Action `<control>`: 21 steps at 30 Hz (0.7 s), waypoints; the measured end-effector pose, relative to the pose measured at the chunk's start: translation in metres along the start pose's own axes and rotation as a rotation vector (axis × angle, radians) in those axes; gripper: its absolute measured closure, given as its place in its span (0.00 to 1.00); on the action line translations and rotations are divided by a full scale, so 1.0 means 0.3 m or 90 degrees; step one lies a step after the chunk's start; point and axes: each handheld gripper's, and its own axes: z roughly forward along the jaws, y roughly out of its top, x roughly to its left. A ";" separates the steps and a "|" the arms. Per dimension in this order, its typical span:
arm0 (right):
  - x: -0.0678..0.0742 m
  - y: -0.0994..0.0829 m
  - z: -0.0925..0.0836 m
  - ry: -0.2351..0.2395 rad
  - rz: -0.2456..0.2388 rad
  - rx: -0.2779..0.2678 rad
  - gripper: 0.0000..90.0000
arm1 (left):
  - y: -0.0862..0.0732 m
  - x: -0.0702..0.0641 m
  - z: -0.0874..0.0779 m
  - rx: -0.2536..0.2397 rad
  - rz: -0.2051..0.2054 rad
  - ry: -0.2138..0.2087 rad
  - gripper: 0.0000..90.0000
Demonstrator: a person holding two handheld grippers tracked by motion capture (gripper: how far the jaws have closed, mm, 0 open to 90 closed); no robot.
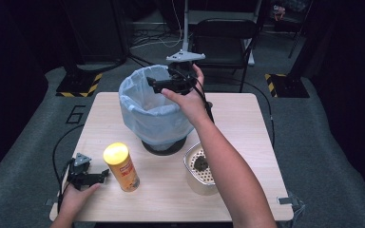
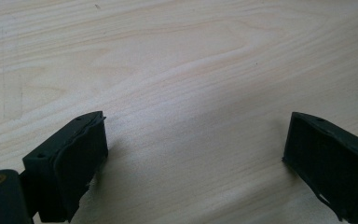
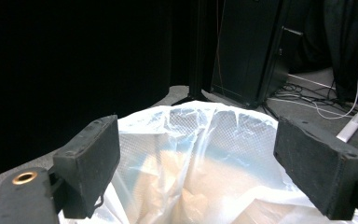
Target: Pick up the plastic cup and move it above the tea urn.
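The right gripper (image 1: 158,84) hangs open and empty over the white-lined mesh bin (image 1: 132,107); withdrawing carelessly could snag the liner. The left gripper (image 1: 100,176), jaws apart and empty, could topple the yellow-lidded canister (image 1: 121,167).

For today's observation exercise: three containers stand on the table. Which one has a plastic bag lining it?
The bin at the back, with the pale blue bag; the yellow-lidded can and the metal tin have none.
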 end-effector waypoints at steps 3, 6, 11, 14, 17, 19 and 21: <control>-0.007 0.000 -0.031 0.004 -0.008 -0.005 0.17 | 0.000 0.000 0.000 0.001 0.001 -0.001 0.07; -0.013 -0.008 -0.063 0.005 -0.016 -0.004 0.21 | 0.002 -0.001 -0.003 0.012 0.002 -0.005 0.05; -0.027 -0.036 -0.135 0.010 -0.030 -0.001 0.24 | -0.001 -0.006 0.002 0.010 0.005 -0.015 0.02; -0.037 -0.056 -0.170 0.000 -0.032 0.000 0.26 | 0.000 -0.004 -0.002 0.015 0.012 -0.016 0.02; -0.053 -0.102 -0.225 -0.017 -0.038 0.002 0.29 | 0.000 -0.005 -0.003 0.016 0.011 -0.017 0.02; -0.061 -0.127 -0.249 -0.021 -0.038 0.005 0.29 | -0.003 -0.007 0.000 0.005 0.008 -0.014 0.02; -0.069 -0.152 -0.276 -0.024 -0.036 0.005 0.29 | -0.003 -0.006 -0.002 0.008 0.012 -0.015 0.02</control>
